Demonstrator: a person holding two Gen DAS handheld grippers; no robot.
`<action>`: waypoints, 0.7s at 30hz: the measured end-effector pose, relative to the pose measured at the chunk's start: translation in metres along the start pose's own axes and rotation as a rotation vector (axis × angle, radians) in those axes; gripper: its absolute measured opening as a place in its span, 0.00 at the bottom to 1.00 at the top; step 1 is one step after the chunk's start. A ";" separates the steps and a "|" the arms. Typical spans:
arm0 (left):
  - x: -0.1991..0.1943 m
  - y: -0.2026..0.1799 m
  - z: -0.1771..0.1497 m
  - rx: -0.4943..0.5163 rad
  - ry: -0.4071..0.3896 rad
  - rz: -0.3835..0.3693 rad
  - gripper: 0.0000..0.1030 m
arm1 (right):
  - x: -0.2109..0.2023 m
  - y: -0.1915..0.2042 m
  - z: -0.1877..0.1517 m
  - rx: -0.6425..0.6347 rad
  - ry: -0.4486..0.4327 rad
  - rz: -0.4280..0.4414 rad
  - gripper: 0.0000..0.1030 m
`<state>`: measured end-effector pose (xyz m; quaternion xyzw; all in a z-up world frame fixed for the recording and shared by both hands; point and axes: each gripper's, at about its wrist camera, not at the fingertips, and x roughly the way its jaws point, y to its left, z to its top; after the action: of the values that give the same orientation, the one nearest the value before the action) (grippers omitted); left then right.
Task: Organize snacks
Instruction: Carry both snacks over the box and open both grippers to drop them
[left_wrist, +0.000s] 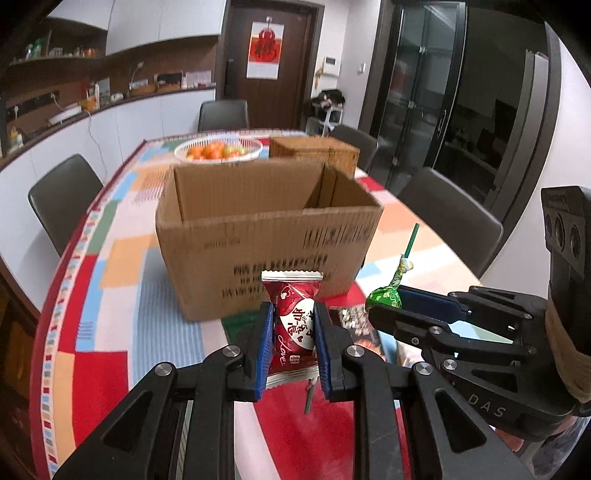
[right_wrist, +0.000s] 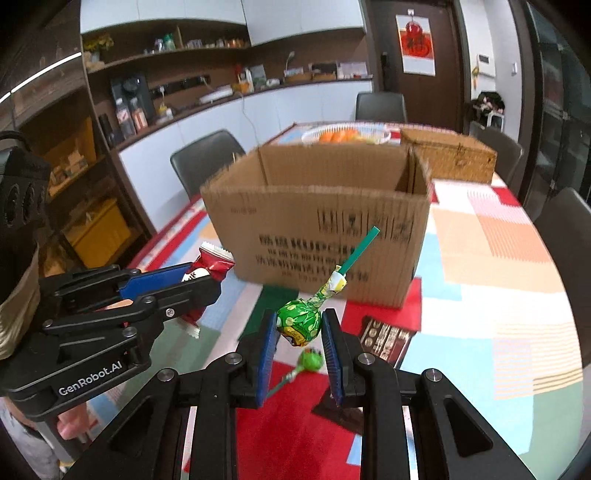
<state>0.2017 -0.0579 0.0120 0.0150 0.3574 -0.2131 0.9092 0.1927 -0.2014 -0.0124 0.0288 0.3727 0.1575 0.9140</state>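
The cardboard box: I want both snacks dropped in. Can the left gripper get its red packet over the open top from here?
Probably yes. The left gripper holds the red packet in front of the cardboard box, whose top is open, with nothing between.

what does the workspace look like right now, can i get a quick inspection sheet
surface: table under a patchwork cloth of many colours
job's things: open cardboard box, upright; red snack packet in the left gripper; green lollipop in the right gripper, stick toward the box; second green lollipop and a dark packet lying on the cloth
clutter: white basket of orange fruit and a wicker box behind the cardboard box
grippers: both shut on their snacks, held above the table
cables: a white cable hangs down the counter front
surroundings: dark chairs, counter with shelves, a door, glass cabinet
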 end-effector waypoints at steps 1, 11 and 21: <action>-0.003 -0.002 0.002 0.000 -0.009 0.002 0.22 | -0.005 0.000 0.003 0.000 -0.017 0.000 0.25; -0.031 -0.010 0.028 -0.041 -0.074 0.033 0.22 | -0.048 0.000 0.028 -0.010 -0.140 0.009 0.25; -0.025 -0.005 0.062 -0.032 -0.121 0.045 0.22 | -0.056 -0.010 0.060 0.000 -0.203 0.000 0.25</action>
<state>0.2236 -0.0639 0.0754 -0.0046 0.3050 -0.1874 0.9337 0.1991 -0.2245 0.0671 0.0445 0.2780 0.1541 0.9471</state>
